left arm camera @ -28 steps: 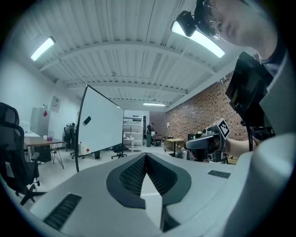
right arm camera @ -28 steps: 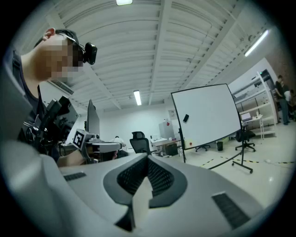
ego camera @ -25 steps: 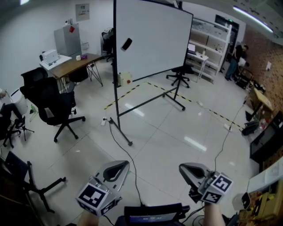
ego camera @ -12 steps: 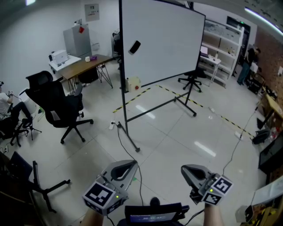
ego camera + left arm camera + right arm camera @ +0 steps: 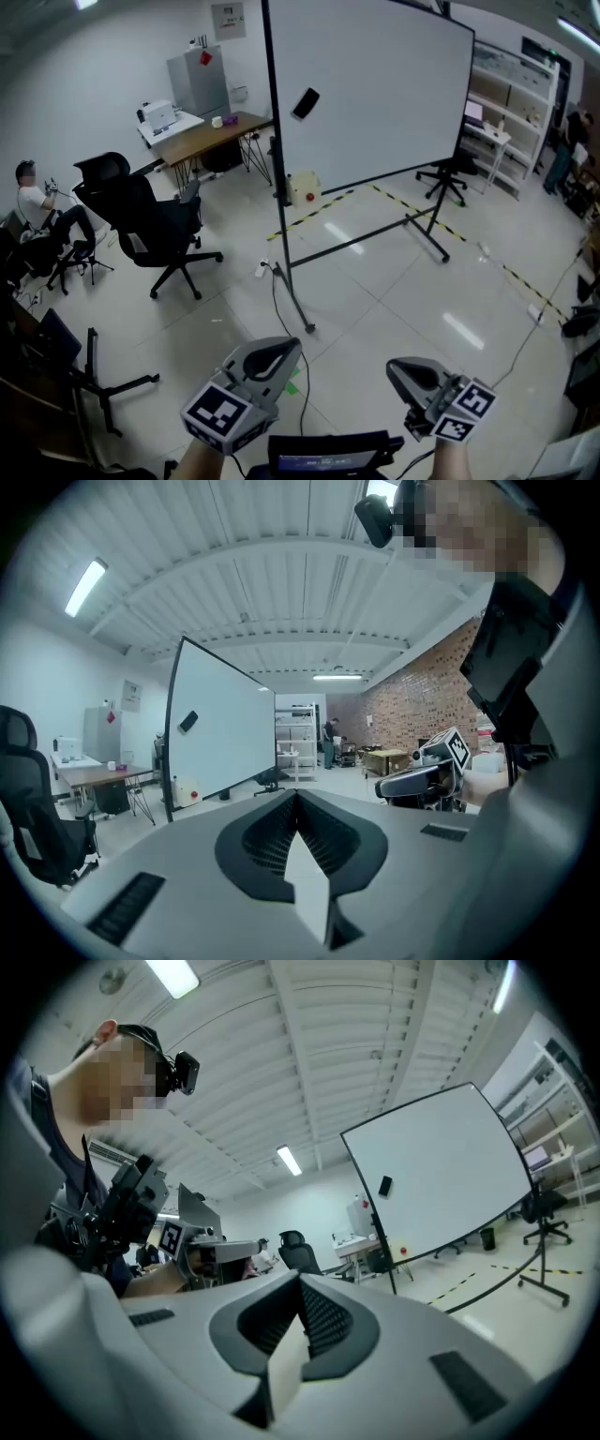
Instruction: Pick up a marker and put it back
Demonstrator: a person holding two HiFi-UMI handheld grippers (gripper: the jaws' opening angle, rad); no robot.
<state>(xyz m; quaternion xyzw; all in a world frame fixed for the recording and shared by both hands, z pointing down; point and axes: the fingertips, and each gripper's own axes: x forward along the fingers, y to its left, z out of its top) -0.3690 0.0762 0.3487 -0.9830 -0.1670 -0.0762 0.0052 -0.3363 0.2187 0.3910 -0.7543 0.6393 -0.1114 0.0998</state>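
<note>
Left gripper (image 5: 287, 346) low in the head view, jaws shut tight, nothing between them (its own view shows the ribbed pads meeting (image 5: 298, 803)). Right gripper (image 5: 396, 368) just beside it to the right, jaws also pressed together and empty (image 5: 301, 1290). Both point roughly level, out over the bare tiled floor (image 5: 375, 300).

Marker: too small to make out in any view. Rolling whiteboard (image 5: 375, 94) stands well ahead of both grippers, with a black eraser (image 5: 305, 103) stuck on its face, up and ahead of the left gripper. White box with a red dot (image 5: 302, 187) sits by the board's foot. Black office chair (image 5: 155, 225) ahead-left of the left gripper, wooden desk (image 5: 211, 136) beyond it. Seated person (image 5: 33, 202) far left. Yellow-black floor tape (image 5: 412, 206) runs under the board, ahead of the right gripper.
</note>
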